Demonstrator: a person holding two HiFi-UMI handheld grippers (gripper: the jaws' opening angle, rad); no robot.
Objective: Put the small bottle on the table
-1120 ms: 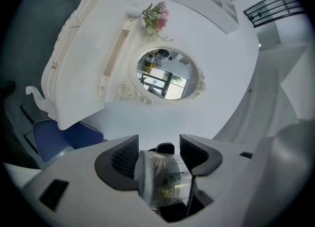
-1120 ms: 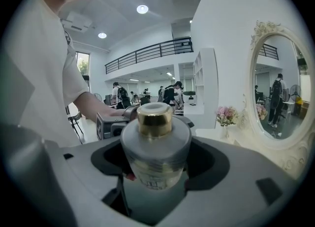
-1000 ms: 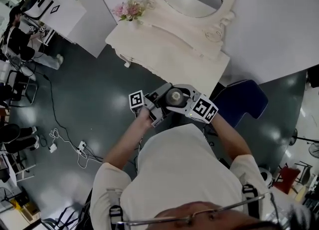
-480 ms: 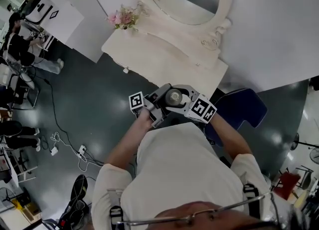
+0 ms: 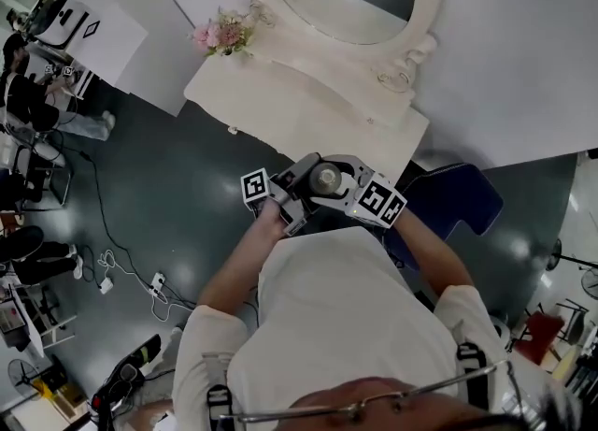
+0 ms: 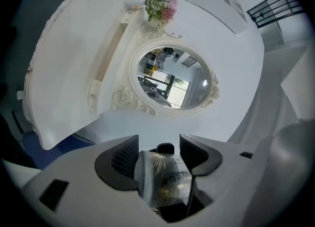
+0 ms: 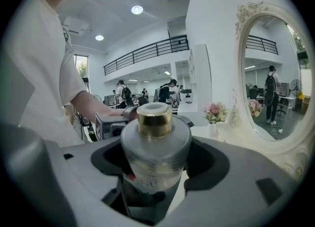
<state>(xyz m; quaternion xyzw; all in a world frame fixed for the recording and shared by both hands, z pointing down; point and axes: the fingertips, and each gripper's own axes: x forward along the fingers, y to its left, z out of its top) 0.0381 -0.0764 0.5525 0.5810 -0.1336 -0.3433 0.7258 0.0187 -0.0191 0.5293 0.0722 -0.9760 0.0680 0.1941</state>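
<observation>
Small bottle [image 5: 326, 178] clamped in left claw [image 6: 160, 156] and right claw [image 7: 157, 162], apart from white table [image 5: 308, 111]

Small bottle [image 5: 326, 178] before the table [image 5: 308, 111], flowers [image 5: 221, 35] on its left.

Matt frosted-glass small bottle [image 7: 155, 154] — glossy gold metal cap [image 7: 154, 120].
</observation>
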